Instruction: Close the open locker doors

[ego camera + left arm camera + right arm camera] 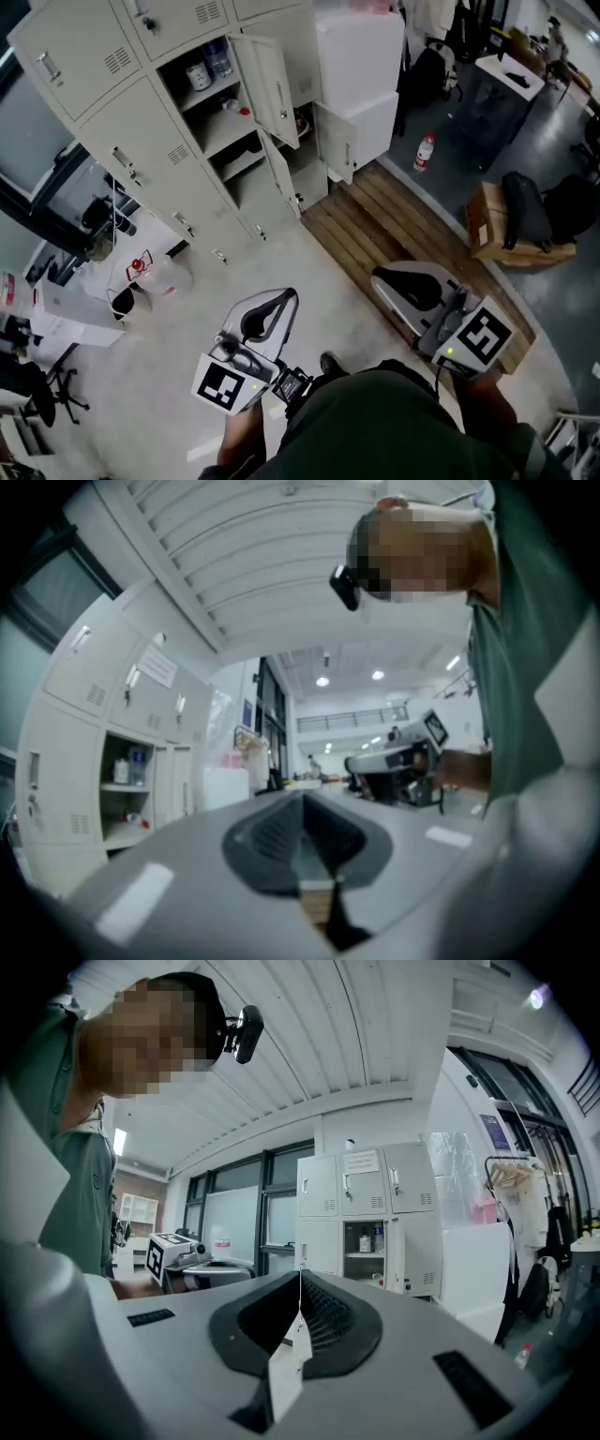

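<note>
The room is a cluttered workshop with a pale floor, a slatted wooden platform (375, 220) to one side and a bank of cream lockers (141, 141) against the far wall. One locker door (270, 86) hangs wide, leaving a shelved compartment (211, 94) with bottles on view. A lower door (337, 141) just beside it looks swung out too.

The person stands well back from all this. Both tools are held out in front at about the same height, pointing roughly level towards the wall. The left gripper (284, 298) has its jaws pressed together with nothing between them, and so has the right gripper (380, 275).

What matters for the coming move is where the open door lies: ahead of both tools and well apart from them, its long edge upright, its panel sticking out from the locker front on the platform side of the compartment. In the right gripper view the open compartment (366, 1246) sits just right of the line of the right gripper (300, 1274). In the left gripper view it lies far off to the left of the left gripper (305, 799). I'd judge the right hand better aimed for the push, though neither is within reach yet.
</note>
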Available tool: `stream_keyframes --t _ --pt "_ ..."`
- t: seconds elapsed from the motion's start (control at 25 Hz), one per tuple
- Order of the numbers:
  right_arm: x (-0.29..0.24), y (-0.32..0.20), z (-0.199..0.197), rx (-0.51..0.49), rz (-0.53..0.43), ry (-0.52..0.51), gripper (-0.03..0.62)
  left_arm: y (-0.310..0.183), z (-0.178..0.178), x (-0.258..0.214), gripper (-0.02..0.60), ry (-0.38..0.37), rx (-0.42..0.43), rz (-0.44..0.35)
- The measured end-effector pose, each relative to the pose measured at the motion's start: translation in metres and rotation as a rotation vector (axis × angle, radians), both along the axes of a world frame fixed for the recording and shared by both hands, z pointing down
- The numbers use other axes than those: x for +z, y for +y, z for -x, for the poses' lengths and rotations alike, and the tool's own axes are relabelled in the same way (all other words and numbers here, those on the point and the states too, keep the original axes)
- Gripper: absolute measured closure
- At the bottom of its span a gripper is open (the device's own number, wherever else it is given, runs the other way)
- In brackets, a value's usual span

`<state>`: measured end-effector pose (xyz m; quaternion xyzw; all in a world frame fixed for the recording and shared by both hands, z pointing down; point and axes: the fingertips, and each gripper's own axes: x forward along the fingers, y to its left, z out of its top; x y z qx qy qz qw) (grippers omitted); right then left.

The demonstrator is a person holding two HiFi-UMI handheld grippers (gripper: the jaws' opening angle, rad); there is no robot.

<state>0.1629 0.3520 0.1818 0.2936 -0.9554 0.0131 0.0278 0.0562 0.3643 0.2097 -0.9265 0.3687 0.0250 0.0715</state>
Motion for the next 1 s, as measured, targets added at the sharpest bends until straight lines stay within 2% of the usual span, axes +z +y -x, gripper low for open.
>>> stream_keyframes --t 0.2,0.36,0.52,0.6,0.88,1.0 --pt "0.001 -0.022 0.023 -0.022 -0.071 0.005 0.588 -0.021 0.021 0.000 0.580 0.048 0.002 0.005" --pt "0.008 -0.027 0.032 -0.002 -0.013 -0.034 0.588 -0.026 0.033 0.010 0.580 0.003 0.017 0.028" --pt "0.016 -0.050 0.041 0.001 -0.004 0.008 0.588 -0.041 0.046 0.008 0.580 0.018 0.012 0.015" --pt "0.008 -0.073 0.047 -0.022 -0.033 0.030 0.588 -0.057 0.055 0.009 0.580 0.032 -0.020 0.028" --pt "0.014 -0.141 0.078 -0.086 -0.036 -0.017 0.588 -0.112 0.076 0.011 0.580 0.055 -0.085 0.037" --pt "0.025 -0.161 0.082 -0.087 0.017 -0.023 0.588 -0.133 0.080 0.018 0.580 0.003 -0.085 0.065"
